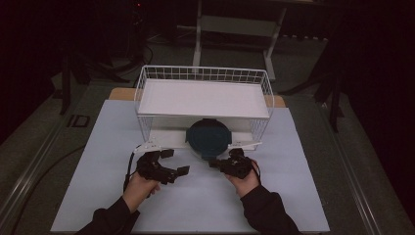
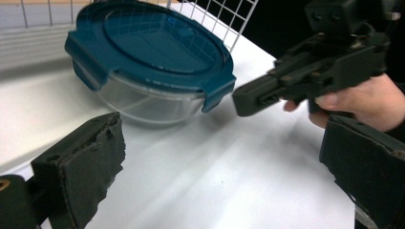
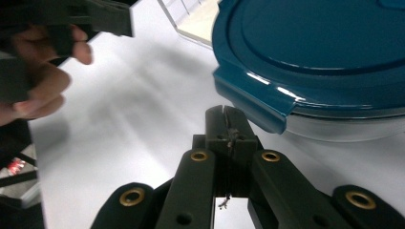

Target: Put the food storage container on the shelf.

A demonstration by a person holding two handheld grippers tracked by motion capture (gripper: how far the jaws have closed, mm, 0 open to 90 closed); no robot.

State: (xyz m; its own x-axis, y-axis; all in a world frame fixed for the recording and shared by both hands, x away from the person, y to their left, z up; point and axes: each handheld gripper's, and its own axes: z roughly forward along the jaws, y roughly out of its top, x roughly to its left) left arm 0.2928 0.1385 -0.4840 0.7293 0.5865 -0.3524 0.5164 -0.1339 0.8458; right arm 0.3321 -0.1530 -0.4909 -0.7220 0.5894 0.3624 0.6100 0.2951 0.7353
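Round tub (image 1: 208, 139) with a teal lid (image 2: 153, 45) sits at the front edge of the wire rack (image 1: 203, 100), half under its shelf. Right gripper (image 3: 228, 125) has its jaws pressed together, tips just off a lid tab. Left gripper (image 1: 171, 161) is spread wide, with bare mat (image 1: 195, 200) all around.
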